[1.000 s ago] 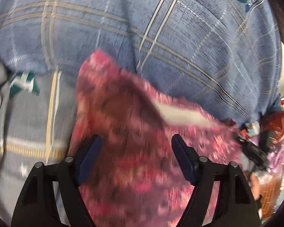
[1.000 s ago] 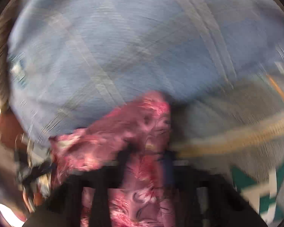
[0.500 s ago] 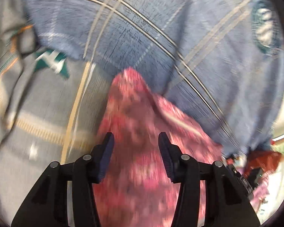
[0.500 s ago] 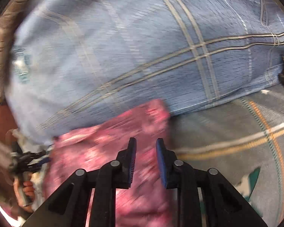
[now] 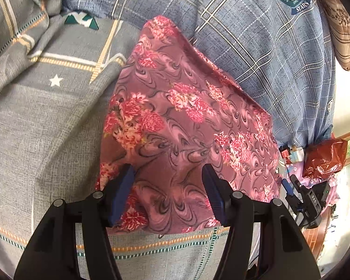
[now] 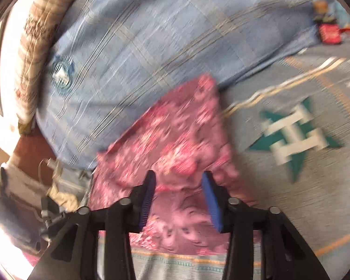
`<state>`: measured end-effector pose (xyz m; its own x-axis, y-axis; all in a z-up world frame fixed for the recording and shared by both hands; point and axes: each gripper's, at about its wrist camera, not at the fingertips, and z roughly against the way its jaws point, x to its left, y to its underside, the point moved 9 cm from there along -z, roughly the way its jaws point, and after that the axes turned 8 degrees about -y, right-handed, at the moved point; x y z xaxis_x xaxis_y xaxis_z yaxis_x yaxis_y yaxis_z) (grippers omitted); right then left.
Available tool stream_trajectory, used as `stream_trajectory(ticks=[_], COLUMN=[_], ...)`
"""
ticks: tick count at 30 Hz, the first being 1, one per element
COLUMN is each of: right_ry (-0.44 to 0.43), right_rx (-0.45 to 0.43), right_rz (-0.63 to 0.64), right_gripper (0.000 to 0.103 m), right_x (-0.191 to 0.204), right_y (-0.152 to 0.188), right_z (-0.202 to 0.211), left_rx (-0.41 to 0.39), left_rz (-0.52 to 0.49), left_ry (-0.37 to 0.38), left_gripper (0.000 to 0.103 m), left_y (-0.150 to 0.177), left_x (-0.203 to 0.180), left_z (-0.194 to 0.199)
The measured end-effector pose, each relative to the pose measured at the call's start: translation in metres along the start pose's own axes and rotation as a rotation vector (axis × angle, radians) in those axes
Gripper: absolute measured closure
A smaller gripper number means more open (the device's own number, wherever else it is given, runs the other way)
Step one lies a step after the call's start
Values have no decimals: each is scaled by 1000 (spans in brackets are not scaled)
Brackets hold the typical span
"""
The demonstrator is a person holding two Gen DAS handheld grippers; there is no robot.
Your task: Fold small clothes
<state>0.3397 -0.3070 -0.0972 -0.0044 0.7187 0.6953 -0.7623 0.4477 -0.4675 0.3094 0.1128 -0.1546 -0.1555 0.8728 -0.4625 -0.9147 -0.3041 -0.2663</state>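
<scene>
A blue plaid pillow (image 5: 256, 46) fills the top of both views, resting on a grey patterned bedsheet (image 5: 46, 121). The pink floral garment (image 5: 186, 121) lies folded at centre frame, its far corner touching the pillow. Angled downward over its near edge, the left gripper (image 5: 168, 193) and right gripper (image 6: 178, 198) have just been opening, jaws spread, pads clear of the cloth.

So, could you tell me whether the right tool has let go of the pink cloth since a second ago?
Yes. The right tool has just been opening; its pads stand apart over the pink cloth, no longer pinching it.
</scene>
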Motion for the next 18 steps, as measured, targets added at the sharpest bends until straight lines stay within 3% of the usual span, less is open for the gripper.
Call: stream_trajectory(ticks=[5, 7, 10, 12, 15, 18], right_ry=[-36, 55, 166, 135, 70, 31], right_rx=[39, 162, 112, 69, 86, 175], right_rz=[-7, 0, 117, 157, 239, 384], right_gripper=[52, 51, 49, 49, 40, 39], right_x=[5, 4, 26, 49, 91, 137], right_y=[7, 28, 18, 15, 31, 75], right_z=[-10, -38, -37, -39, -57, -85], left_rx=[41, 39, -14, -97, -193, -187], left_rz=[-19, -49, -14, 12, 76, 123], left_ry=[32, 42, 99, 153, 184, 208], left_gripper=[44, 44, 44, 44, 28, 27], left_y=[4, 5, -2, -16, -37, -44], left_x=[2, 1, 7, 14, 34, 46], left_z=[-1, 3, 22, 45, 67, 63])
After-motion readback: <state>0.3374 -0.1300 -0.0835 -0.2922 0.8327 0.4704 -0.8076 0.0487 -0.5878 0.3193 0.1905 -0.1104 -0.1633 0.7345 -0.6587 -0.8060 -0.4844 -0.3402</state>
